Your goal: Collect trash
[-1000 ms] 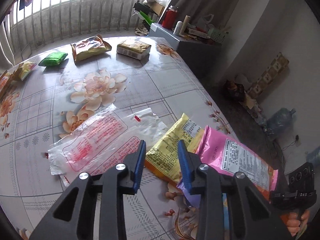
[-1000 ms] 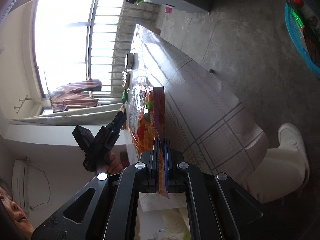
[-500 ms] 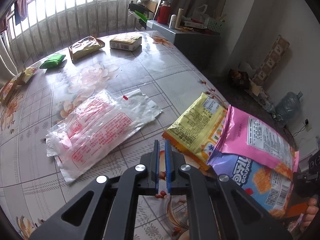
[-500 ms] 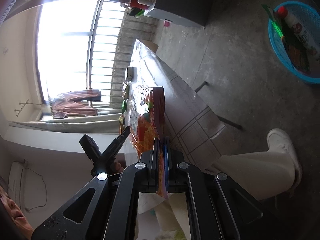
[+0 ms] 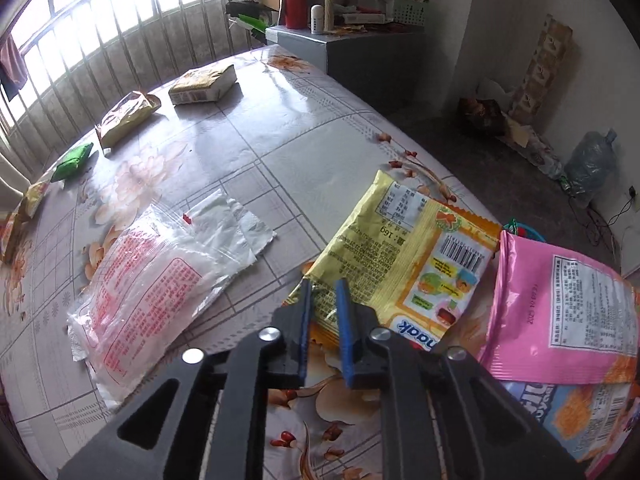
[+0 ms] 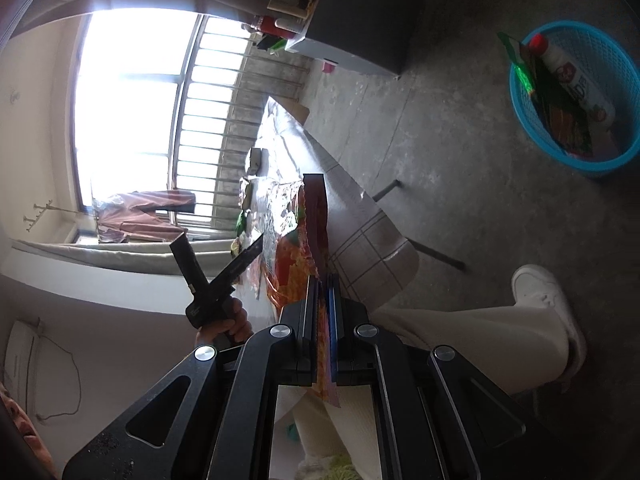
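A yellow snack wrapper (image 5: 404, 248) lies flat near the table's right edge. My left gripper (image 5: 323, 292) hangs over its near corner, jaws a narrow gap apart, with the wrapper showing in the gap and no pad pressing on it. My right gripper (image 6: 322, 280) is shut on the edge of snack bags (image 6: 292, 248). In the left wrist view these bags show as a pink bag (image 5: 560, 300) over a blue and orange one (image 5: 560, 412). A clear plastic bag with red print (image 5: 152, 280) lies to the left. On the floor stands a blue basket (image 6: 516, 96) holding a bottle and wrappers.
The flowered table (image 5: 280, 140) carries more packets at its far side: a green one (image 5: 74, 160), a golden bag (image 5: 124, 120) and a box (image 5: 204, 84). A grey cabinet (image 5: 360, 52) stands beyond. The person's leg and white shoe (image 6: 548, 296) are beside the table.
My left gripper's jaws closed from wide to nearly together, then it slid right and down onto the yellow wrapper's corner, its gap now slightly wider. My right gripper swung with its bags; the basket shows fuller.
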`<state>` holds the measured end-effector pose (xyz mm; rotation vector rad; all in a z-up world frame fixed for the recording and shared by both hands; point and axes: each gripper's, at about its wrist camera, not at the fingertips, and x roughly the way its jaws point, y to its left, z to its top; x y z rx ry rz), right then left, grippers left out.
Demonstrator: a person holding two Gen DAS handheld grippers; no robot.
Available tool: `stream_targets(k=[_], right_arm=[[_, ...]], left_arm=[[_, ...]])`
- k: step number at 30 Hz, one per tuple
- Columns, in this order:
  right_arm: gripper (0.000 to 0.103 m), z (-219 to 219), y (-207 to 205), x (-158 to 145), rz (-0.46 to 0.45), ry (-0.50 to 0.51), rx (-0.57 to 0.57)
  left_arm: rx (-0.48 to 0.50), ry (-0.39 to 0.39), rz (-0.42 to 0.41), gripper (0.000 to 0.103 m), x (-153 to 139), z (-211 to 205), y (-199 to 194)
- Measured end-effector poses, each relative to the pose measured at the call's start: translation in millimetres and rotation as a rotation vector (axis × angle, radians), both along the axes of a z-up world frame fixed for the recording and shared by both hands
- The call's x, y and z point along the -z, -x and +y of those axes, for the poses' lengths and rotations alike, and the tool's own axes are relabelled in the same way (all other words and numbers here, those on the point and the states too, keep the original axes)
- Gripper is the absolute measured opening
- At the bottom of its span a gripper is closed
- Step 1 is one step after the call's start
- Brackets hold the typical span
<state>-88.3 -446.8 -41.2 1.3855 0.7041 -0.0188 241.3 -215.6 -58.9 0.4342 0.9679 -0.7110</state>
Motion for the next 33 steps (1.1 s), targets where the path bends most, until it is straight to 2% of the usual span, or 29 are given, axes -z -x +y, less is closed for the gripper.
stream_targets(k=[2, 5, 10, 17, 21, 25, 28, 30, 33], right_arm=[[0.003, -2, 11, -2, -0.01, 0.001, 0.031], [0.003, -6, 24, -3, -0.03, -0.005, 0.076], [0.003, 0, 30, -3, -0.051, -0.011, 0.119], [0.003, 17, 15, 3, -0.034, 0.002, 0.088], [0.006, 35, -8, 13, -0.003, -0.003, 0.029], [0.007, 60, -31, 14, 0.018, 0.01, -0.081], [0.019, 68, -37, 1, -0.001, 0.072, -0.137], [0.035, 66, -37, -4, -0.02, 0.086, -0.14], [0.042, 60, -39, -4, -0.037, 0.068, -0.122]], left_arm=[[0.021, -0.023, -0.04, 0.0, 0, 0, 10], [0.035, -0.046, -0.086, 0.0, 1, 6, 23], [0.006, -0.052, -0.111, 0.0, 1, 32, 46], [-0.148, -0.007, -0.078, 0.0, 0, 105, 70], [-0.242, 0.028, -0.044, 0.0, -2, 138, 76], [-0.267, 0.12, 0.073, 0.0, -6, 155, 81], [-0.232, 0.17, 0.136, 0.009, -11, 161, 90], [-0.226, 0.223, 0.153, 0.022, -18, 169, 93], [-0.234, 0.271, 0.141, 0.032, -27, 176, 92]])
